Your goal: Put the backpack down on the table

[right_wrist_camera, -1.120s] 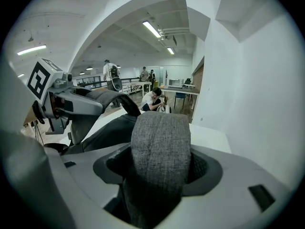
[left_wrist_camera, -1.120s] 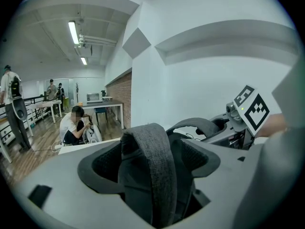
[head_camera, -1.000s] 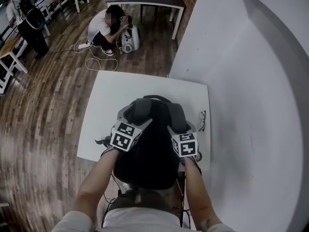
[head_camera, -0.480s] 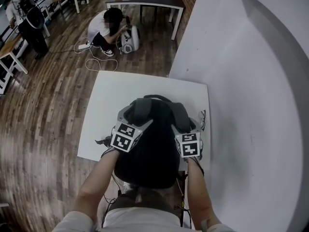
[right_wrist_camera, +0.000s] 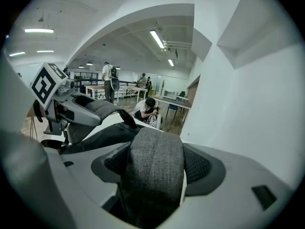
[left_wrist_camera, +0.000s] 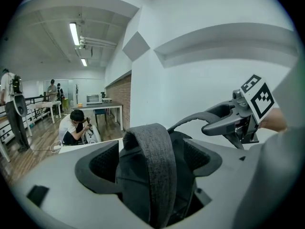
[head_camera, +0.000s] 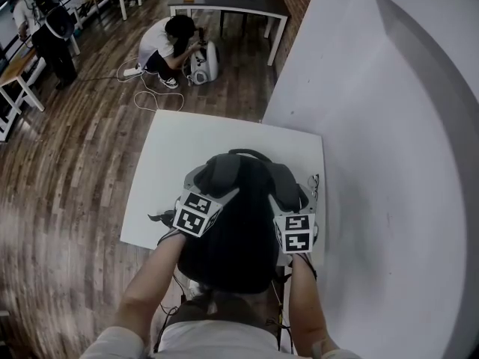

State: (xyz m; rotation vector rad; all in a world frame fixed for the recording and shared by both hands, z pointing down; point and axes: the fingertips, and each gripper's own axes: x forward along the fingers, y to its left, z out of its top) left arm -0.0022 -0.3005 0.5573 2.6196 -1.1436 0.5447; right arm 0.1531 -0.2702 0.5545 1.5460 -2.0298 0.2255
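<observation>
The backpack (head_camera: 232,238) sits low in the centre, on the desk's (head_camera: 168,163) near edge. The left gripper (head_camera: 212,179) and right gripper (head_camera: 290,193) have just been opening. Their jaws stand wide, a shoulder strap (left_wrist_camera: 155,149) loose between each pair. This looks like the release; next, draw both grippers clear of the straps.

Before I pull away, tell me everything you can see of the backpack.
The backpack is black fabric, with two padded grey shoulder straps and a top handle. It lies straps-up on the near edge of the white table, its bottom overhanging toward the person. One strap runs between the jaws of the left gripper, the other between those of the right gripper; both pairs of jaws have just been opening.
</observation>
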